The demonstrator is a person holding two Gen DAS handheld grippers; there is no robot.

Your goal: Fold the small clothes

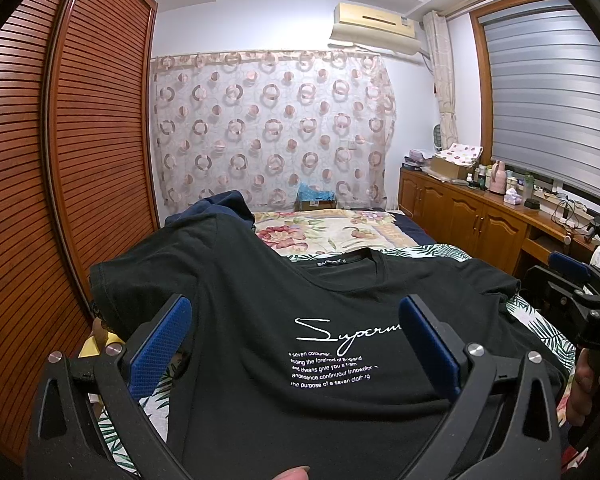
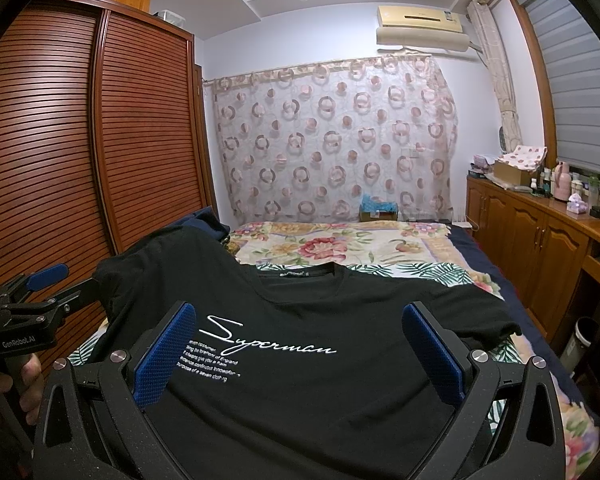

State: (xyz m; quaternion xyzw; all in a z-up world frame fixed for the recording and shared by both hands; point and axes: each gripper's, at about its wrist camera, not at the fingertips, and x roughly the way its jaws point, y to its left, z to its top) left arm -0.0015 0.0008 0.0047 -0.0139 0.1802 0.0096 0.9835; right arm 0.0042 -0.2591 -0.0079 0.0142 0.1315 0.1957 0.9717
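A black T-shirt (image 1: pixel 332 296) with white "Superman" script lies face up on the bed, collar away from me; it also shows in the right wrist view (image 2: pixel 340 300). Its left sleeve drapes over a heap of dark blue clothing (image 1: pixel 216 202). My left gripper (image 1: pixel 296 328) is open, its blue pads above the shirt's chest, nothing between them. My right gripper (image 2: pixel 300 336) is open above the shirt's print, empty. Each gripper appears at the edge of the other's view: the right one (image 1: pixel 572 276), the left one (image 2: pixel 48 280).
The bed (image 2: pixel 340 248) has a floral quilt and a leaf-print sheet. A slatted wooden wardrobe (image 2: pixel 80 140) stands at the left. A wooden sideboard (image 2: pixel 540 232) with bottles and boxes runs along the right under the window. A cardboard box (image 2: pixel 378 210) sits beyond the bed.
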